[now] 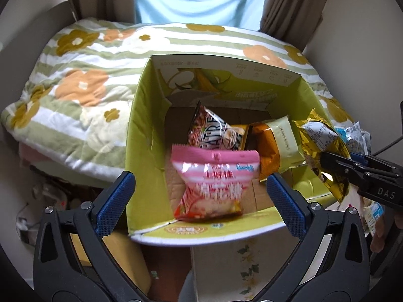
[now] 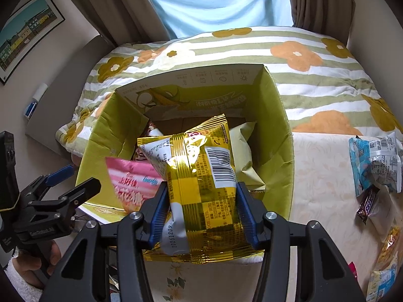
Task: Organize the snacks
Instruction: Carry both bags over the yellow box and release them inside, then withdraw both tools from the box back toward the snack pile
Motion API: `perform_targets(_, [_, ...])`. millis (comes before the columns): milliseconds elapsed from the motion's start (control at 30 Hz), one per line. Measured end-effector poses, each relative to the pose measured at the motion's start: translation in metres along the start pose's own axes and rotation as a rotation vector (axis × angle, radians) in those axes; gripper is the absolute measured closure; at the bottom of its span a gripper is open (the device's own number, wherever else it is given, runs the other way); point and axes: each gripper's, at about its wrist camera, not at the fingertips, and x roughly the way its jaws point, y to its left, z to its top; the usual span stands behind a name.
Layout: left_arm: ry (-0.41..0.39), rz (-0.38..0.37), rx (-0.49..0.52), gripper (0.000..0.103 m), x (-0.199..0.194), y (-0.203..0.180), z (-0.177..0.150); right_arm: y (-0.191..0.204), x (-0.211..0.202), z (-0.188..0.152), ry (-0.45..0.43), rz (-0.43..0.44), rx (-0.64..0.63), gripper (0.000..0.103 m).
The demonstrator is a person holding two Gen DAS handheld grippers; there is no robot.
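A bed with a floral quilt [image 1: 75, 83] of green stripes fills the far side of both views. Against it stands an open green cardboard box [image 1: 146, 130], its flaps up, and this is where your snacks are gathering. Inside, toward the back, lie a red-and-silver packet [image 1: 211, 128], an orange packet [image 1: 267, 151] and a pale cream packet [image 1: 287, 138] leaning at the right wall.

A pink striped packet [image 1: 214, 181] sits blurred in the box's near left part, between the fingers of your left gripper [image 1: 201, 196] but touched by neither pad. Those jaws stand spread wide, holding nothing.

Your right gripper [image 2: 201, 211] is clamped on a gold foil packet [image 2: 199, 176], barcode side up, pads pressing both edges. You hold it over the box's near right corner.

Right of the box, on the pale tabletop [image 2: 322, 176], lie a blue-and-white packet [image 2: 375, 161] and a small chocolate bar [image 2: 367, 201].
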Motion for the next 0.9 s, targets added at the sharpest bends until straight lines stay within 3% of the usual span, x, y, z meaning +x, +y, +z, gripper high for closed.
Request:
perform_targets(100, [-0.003, 0.001, -0.009, 0.000, -0.005, 0.000, -0.004, 0.000, 0.002, 0.000, -0.023, 0.025, 0.002, 0.055])
perform_targets(133, [-0.006, 0.007, -0.009, 0.000, -0.007, -0.001, -0.005, 0.000, 0.003, 0.000, -0.033, 0.029, 0.005, 0.049])
perform_targets(200, [-0.014, 0.019, -0.008, 0.000, -0.012, -0.002, -0.007, 0.000, 0.003, 0.000, -0.065, 0.033, 0.005, 0.027])
perform_targets(233, [-0.017, 0.022, -0.007, 0.000, -0.013, -0.003, -0.007, 0.001, 0.003, -0.001, -0.085, 0.031, 0.003, 0.011])
perform_targets(267, [-0.020, 0.027, -0.007, 0.000, -0.015, -0.003, -0.008, 0.003, 0.002, -0.003, -0.102, 0.029, -0.003, 0.007])
perform_targets(600, [-0.048, 0.092, -0.001, 0.000, -0.030, -0.005, -0.018, 0.009, -0.007, -0.013, -0.155, 0.026, -0.040, 0.007])
perform_targets(900, [-0.064, 0.067, 0.015, 0.000, -0.036, -0.013, -0.020, 0.010, -0.028, -0.015, -0.169, 0.004, -0.037, 0.007])
